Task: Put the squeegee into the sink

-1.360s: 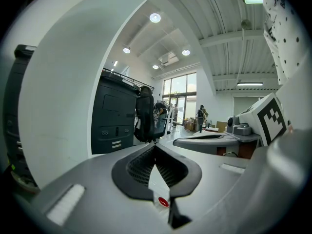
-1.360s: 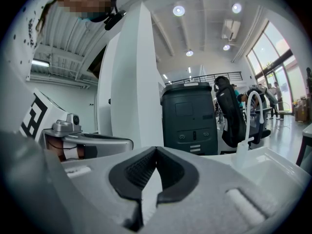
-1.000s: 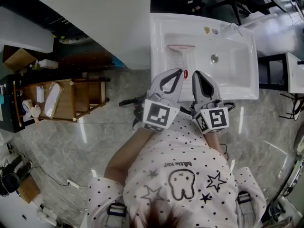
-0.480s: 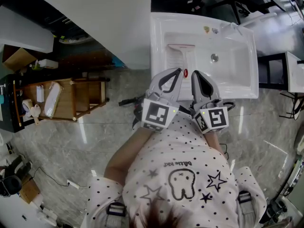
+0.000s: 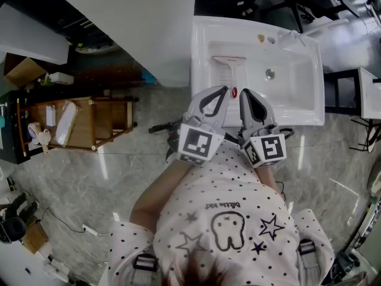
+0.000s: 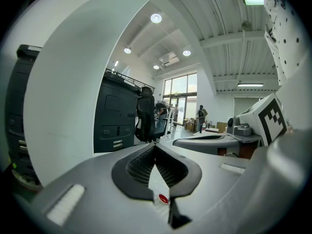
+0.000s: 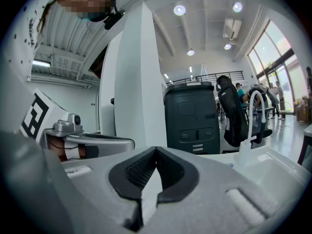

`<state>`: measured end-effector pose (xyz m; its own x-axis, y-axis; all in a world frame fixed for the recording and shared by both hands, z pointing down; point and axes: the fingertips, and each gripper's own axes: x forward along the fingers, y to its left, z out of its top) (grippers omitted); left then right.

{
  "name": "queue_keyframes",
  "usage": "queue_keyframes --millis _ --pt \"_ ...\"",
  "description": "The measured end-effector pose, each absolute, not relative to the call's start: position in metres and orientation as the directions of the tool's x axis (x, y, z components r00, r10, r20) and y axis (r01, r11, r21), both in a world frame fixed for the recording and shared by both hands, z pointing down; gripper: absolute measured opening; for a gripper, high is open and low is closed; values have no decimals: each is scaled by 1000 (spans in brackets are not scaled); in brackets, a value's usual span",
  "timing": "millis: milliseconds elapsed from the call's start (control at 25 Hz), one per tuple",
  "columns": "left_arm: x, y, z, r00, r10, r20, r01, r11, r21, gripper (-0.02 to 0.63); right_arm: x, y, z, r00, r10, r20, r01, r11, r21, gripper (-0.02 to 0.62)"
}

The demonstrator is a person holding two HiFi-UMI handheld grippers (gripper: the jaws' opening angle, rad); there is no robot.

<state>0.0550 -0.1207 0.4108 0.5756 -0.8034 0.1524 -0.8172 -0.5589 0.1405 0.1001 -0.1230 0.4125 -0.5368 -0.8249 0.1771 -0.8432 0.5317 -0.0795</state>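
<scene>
The squeegee [image 5: 230,70], pale with a red strip along its blade, lies in the left part of the white sink [image 5: 312,109]. Its handle points toward me and ends in a red dot. My left gripper [image 5: 225,90] hovers at the sink's front rim just left of that handle end, jaws shut tip to tip and holding nothing. In the left gripper view the handle end [image 6: 161,191] shows through the gap behind the closed tips of the left gripper [image 6: 155,146]. My right gripper [image 5: 244,92] is beside it, also shut and empty. The right gripper [image 7: 156,149] looks level over the sink rim [image 7: 273,162].
A faucet [image 5: 292,34] stands at the sink's far right corner and the drain [image 5: 270,73] sits mid-basin. A white partition [image 5: 149,28] borders the sink's left side. A wooden cart [image 5: 89,124] stands on the tiled floor at left. A dark chair [image 5: 351,88] is right of the sink.
Both grippers hold still with jaws shut. The squeegee lies unmoved in the sink; only the head view has shifted slightly.
</scene>
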Motion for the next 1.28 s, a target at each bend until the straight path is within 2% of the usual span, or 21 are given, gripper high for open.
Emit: queue_keyframes --millis 1280 --pt "60 -121 412 581 -799 156 -814 -564 141 -9 106 -124 411 -524 -833 177 -851 520 -73 -3"
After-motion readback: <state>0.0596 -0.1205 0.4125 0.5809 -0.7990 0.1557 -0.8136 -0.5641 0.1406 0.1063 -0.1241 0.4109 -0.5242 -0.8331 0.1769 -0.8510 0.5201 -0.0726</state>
